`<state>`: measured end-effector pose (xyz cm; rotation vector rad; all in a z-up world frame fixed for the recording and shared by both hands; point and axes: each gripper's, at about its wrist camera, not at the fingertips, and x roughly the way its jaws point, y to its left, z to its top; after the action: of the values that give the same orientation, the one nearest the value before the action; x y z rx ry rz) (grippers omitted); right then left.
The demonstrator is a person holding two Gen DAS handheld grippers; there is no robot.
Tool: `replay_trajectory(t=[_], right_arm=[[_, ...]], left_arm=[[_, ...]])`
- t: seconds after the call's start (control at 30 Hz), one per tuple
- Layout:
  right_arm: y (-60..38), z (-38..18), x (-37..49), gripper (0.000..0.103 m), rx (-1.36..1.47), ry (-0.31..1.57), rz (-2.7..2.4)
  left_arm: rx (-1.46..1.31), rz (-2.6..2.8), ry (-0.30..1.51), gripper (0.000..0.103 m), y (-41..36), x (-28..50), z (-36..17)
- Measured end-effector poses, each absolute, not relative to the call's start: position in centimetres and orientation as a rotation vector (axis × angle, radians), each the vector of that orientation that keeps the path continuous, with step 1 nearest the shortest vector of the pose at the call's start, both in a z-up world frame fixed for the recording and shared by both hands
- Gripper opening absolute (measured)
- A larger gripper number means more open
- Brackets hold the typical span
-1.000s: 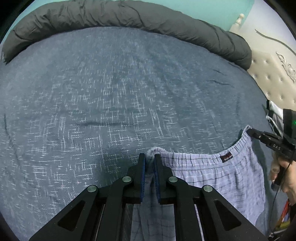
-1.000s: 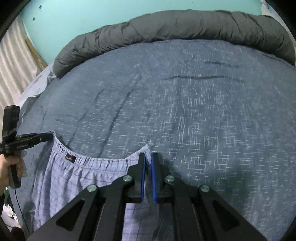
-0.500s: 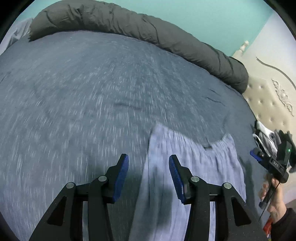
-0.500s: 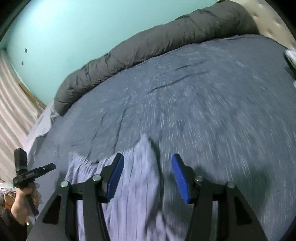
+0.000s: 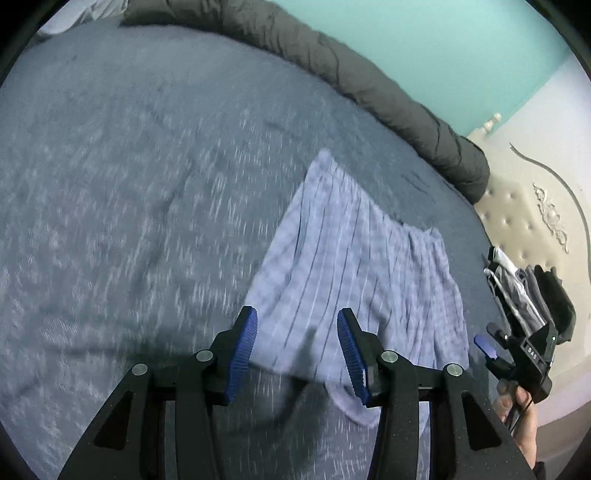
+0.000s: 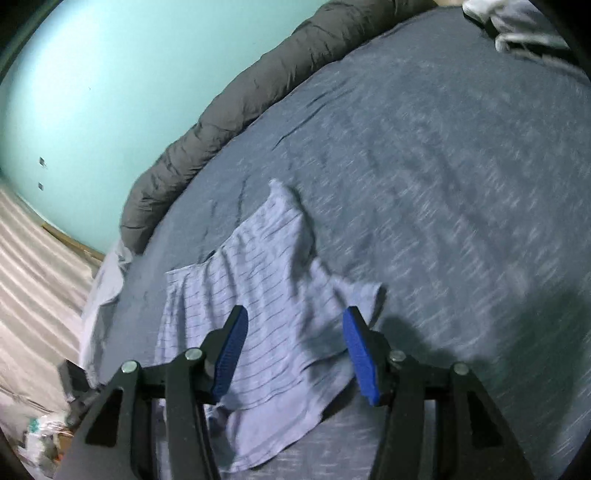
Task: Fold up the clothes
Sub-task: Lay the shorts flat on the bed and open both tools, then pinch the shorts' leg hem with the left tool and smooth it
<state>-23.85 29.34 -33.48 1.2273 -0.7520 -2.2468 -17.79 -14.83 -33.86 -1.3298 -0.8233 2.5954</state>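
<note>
Light blue checked shorts (image 5: 354, 266) lie spread on the blue-grey bed (image 5: 129, 184), a bit rumpled, and also show in the right wrist view (image 6: 266, 291). My left gripper (image 5: 297, 325) hangs open above their near edge, and nothing is between its blue pads. My right gripper (image 6: 295, 321) is open too, over the near part of the shorts, with its pads clear of the cloth. In the left wrist view the right gripper (image 5: 517, 354) shows at the right edge, held by a hand (image 5: 524, 413).
A rolled dark grey duvet (image 5: 369, 74) runs along the far side of the bed against a teal wall. A tufted headboard (image 5: 517, 221) and a pile of clothes (image 5: 524, 291) are at the right. In the right wrist view, pale cloth (image 6: 517, 22) lies at the top right.
Both grippers let go of the shorts' waistband corners, opened and drew back toward me while rolling. The shorts now lie loose on the bed.
</note>
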Motion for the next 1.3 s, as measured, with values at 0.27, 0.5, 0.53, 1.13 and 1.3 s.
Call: replay_trajectory(t=[0.27, 0.5, 0.53, 1.13, 1.3], right_arm=[[29.2, -33.9, -22.6, 0.050, 1.204, -0.820, -2.214], [29.6, -34.6, -22.3, 0.044, 1.200, -0.852, -2.173], [29.6, -34.7, -22.4, 0.044, 1.193, -0.854, -2.170], [29.0, -36.3, -23.5, 0.013, 1.198, -0.888, -2.125], [28.9, -35.7, -23.7, 0.002, 1.179, -0.867, -2.140]], left_arm=[[-1.331, 2.497, -0.887, 0.049, -12.6, -16.3, -34.9], [-1.336, 2.480, -0.926, 0.048, -12.1, -15.8, -36.1], [-1.335, 2.484, -0.933, 0.048, -12.2, -15.7, -36.3], [-1.303, 2.430, -1.053, 0.029, -12.9, -16.5, -37.8], [-1.283, 2.432, -1.033, 0.008, -12.8, -16.6, -37.4]])
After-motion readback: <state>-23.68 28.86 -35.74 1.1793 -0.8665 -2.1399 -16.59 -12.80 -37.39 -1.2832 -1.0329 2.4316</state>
